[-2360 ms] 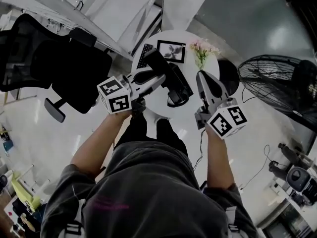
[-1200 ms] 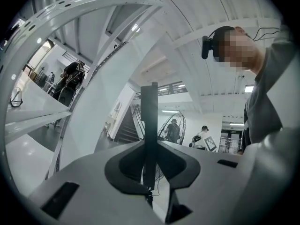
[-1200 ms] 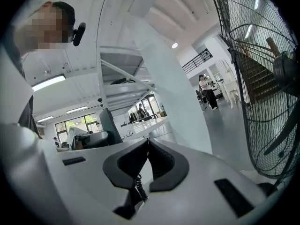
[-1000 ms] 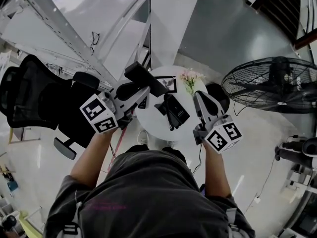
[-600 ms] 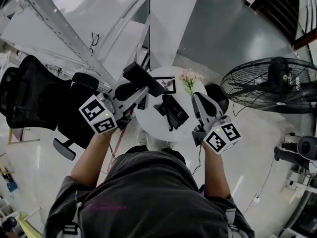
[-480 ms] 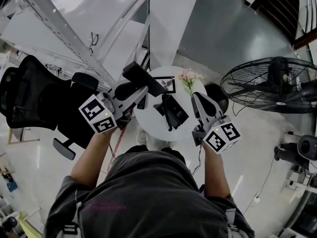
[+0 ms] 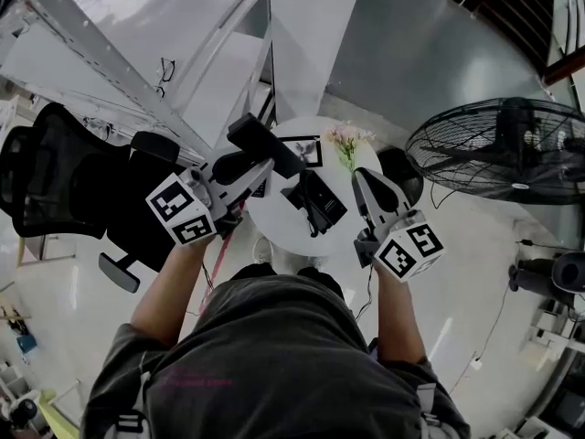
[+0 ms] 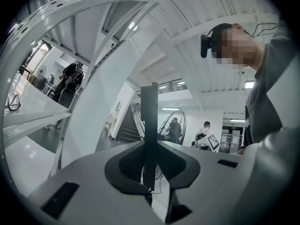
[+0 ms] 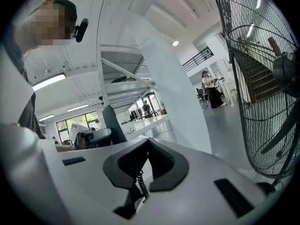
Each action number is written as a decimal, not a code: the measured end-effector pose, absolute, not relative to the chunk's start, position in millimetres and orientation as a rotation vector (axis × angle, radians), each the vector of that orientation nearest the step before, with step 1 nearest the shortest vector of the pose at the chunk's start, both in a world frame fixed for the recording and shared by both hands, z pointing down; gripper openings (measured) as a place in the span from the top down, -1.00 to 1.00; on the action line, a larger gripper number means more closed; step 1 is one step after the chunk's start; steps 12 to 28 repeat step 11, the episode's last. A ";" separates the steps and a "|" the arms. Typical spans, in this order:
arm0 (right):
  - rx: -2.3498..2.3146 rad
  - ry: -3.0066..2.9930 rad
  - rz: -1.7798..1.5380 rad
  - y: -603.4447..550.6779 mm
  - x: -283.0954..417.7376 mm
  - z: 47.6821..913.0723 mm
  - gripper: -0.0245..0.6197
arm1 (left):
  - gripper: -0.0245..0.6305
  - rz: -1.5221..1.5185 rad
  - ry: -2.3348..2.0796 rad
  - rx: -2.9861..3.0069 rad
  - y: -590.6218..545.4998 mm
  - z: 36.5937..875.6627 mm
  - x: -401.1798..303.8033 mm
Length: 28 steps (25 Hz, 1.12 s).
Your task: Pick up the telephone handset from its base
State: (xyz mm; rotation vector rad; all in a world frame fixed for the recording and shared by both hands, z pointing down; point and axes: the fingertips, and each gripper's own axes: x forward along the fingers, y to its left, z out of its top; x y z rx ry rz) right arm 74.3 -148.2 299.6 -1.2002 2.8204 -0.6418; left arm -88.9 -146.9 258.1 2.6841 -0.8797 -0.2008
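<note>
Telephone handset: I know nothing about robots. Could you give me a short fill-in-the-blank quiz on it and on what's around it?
1. The left gripper is shut on the black telephone ____.
2. The black telephone base stands on the round white ____.
3. The right gripper, its jaws together, holds ____.

Missing words: handset; table; nothing.

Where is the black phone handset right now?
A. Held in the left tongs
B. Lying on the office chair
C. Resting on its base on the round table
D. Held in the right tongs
A: the left tongs are closed on the handset, holding it clear of the base on the white table.
</note>
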 end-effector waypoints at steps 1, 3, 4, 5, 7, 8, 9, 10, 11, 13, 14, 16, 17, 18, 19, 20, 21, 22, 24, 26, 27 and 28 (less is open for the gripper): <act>-1.199 2.818 -0.646 -148.0 74.8 300.1 0.86 | 0.69 -0.199 -0.876 2.685 -146.7 258.3 -87.5; -1.195 2.818 -0.648 -147.4 76.3 301.2 0.86 | 0.69 -0.195 -0.871 2.685 -145.9 258.5 -84.6; -1.192 2.819 -0.647 -147.2 77.3 301.8 0.86 | 0.69 -0.191 -0.870 2.685 -145.4 258.8 -83.1; -1.190 2.819 -0.648 -147.0 78.1 302.3 0.86 | 0.69 -0.188 -0.870 2.684 -144.8 259.2 -81.8; -1.185 2.817 -0.654 -147.1 79.4 303.0 0.86 | 0.69 -0.180 -0.870 2.684 -144.2 260.2 -79.2; -1.183 2.816 -0.657 -147.2 80.0 303.5 0.86 | 0.69 -0.177 -0.870 2.683 -143.9 261.0 -78.0; -1.180 2.815 -0.658 -147.3 80.6 304.0 0.86 | 0.69 -0.174 -0.869 2.682 -143.5 261.8 -76.8; -1.177 2.814 -0.660 -147.3 81.3 304.5 0.86 | 0.69 -0.171 -0.868 2.680 -142.9 262.7 -75.5; -1.174 2.813 -0.661 -147.2 81.9 305.0 0.86 | 0.69 -0.169 -0.866 2.679 -142.2 263.7 -74.2; -1.174 2.813 -0.661 -147.2 81.9 305.0 0.86 | 0.69 -0.169 -0.866 2.679 -142.2 263.7 -74.2; -1.174 2.813 -0.661 -147.2 81.9 305.0 0.86 | 0.69 -0.169 -0.866 2.679 -142.2 263.7 -74.2; -1.174 2.813 -0.661 -147.2 81.9 305.0 0.86 | 0.69 -0.169 -0.866 2.679 -142.2 263.7 -74.2; -1.174 2.813 -0.661 -147.2 81.9 305.0 0.86 | 0.69 -0.169 -0.866 2.679 -142.2 263.7 -74.2; -1.174 2.813 -0.661 -147.2 81.9 305.0 0.86 | 0.69 -0.169 -0.866 2.679 -142.2 263.7 -74.2; -1.174 2.813 -0.661 -147.2 81.9 305.0 0.86 | 0.69 -0.169 -0.866 2.679 -142.2 263.7 -74.2; -1.174 2.813 -0.661 -147.2 81.9 305.0 0.86 | 0.69 -0.169 -0.866 2.679 -142.2 263.7 -74.2; -1.174 2.813 -0.661 -147.2 81.9 305.0 0.86 | 0.69 -0.169 -0.866 2.679 -142.2 263.7 -74.2; -1.174 2.813 -0.661 -147.2 81.9 305.0 0.86 | 0.69 -0.169 -0.866 2.679 -142.2 263.7 -74.2; -1.174 2.813 -0.661 -147.2 81.9 305.0 0.86 | 0.69 -0.169 -0.866 2.679 -142.2 263.7 -74.2; -1.174 2.813 -0.661 -147.2 81.9 305.0 0.86 | 0.69 -0.169 -0.866 2.679 -142.2 263.7 -74.2; -1.174 2.813 -0.661 -147.2 81.9 305.0 0.86 | 0.69 -0.169 -0.866 2.679 -142.2 263.7 -74.2; -1.174 2.813 -0.661 -147.2 81.9 305.0 0.86 | 0.69 -0.169 -0.866 2.679 -142.2 263.7 -74.2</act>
